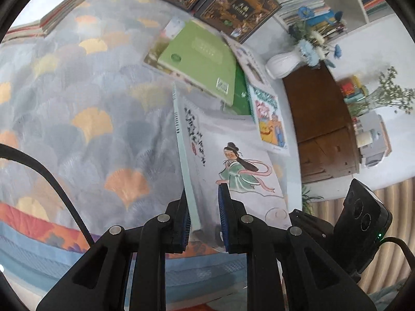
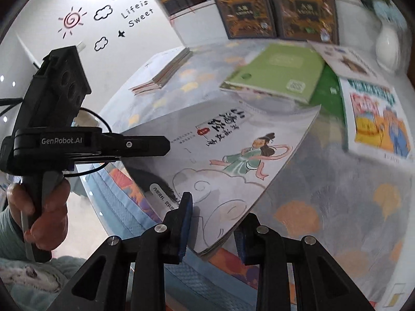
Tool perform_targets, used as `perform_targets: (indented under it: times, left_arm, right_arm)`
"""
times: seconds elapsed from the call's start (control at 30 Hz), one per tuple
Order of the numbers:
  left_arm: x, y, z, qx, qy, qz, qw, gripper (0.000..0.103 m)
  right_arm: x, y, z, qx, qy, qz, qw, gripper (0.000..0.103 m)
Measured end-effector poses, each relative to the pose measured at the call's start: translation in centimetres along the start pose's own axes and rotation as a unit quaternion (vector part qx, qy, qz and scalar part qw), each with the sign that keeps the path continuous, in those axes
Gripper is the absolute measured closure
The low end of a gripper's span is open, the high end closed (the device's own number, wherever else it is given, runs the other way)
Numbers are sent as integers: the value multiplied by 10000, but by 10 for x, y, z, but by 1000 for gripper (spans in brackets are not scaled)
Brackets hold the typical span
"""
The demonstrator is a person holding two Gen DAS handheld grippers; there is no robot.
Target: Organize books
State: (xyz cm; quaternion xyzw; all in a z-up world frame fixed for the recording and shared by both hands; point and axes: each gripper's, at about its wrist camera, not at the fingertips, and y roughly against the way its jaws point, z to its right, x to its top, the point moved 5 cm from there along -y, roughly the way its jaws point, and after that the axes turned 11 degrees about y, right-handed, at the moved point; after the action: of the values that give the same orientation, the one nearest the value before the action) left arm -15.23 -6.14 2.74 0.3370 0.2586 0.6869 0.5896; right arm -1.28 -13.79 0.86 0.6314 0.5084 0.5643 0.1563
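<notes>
A grey-white book with a drawn woman in green (image 1: 228,160) is lifted and tilted above the patterned tablecloth. My left gripper (image 1: 203,207) is shut on its spine edge. In the right wrist view the same book (image 2: 233,155) lies between the jaws of my right gripper (image 2: 215,220), which stand apart around its near corner. The left gripper (image 2: 145,145) shows there, clamped on the book's left edge. A green book (image 1: 199,57) lies on other books further back.
Two dark ornate books (image 2: 275,7) stand against the shelf. A thin stack of booklets (image 2: 166,70) lies at the table's far left. A colourful picture book (image 2: 376,119) lies right. A white vase (image 1: 282,64) stands near the table's edge. The tablecloth (image 1: 90,103) is bare at left.
</notes>
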Motion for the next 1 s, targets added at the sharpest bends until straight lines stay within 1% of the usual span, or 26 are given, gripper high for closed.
perform_targets:
  times: [0.17, 0.27, 0.4, 0.53, 0.63, 0.73, 0.83, 1.0]
  left_arm:
    - [21, 37, -13, -299, 3, 238, 9993, 88]
    - [46, 64, -33, -425, 88, 438, 9981, 88]
    - [83, 94, -64, -570, 236, 717, 9955, 88]
    - [127, 118, -107, -592, 396, 947, 9930, 88]
    - [161, 133, -138, -586, 476, 1132, 9907, 88]
    - [198, 143, -172, -613, 607, 1267, 9882, 88]
    - [226, 146, -198, -559, 707, 1341, 9869, 88]
    - [264, 143, -230, -523, 789, 1320, 9867, 88]
  right_arm:
    - [44, -3, -28, -156, 227, 128, 9995, 75]
    - [75, -13, -49, -228, 427, 241, 9985, 75]
    - [120, -38, -80, -181, 545, 380, 9976, 75]
    - [167, -75, -112, -176, 763, 451, 9959, 74]
    - [205, -113, -137, -98, 908, 410, 9950, 74]
    - [235, -147, -151, -34, 965, 351, 9947, 73]
    - [266, -182, -162, 21, 862, 296, 9958, 73]
    - [298, -222, -165, 19, 607, 149, 9980, 73]
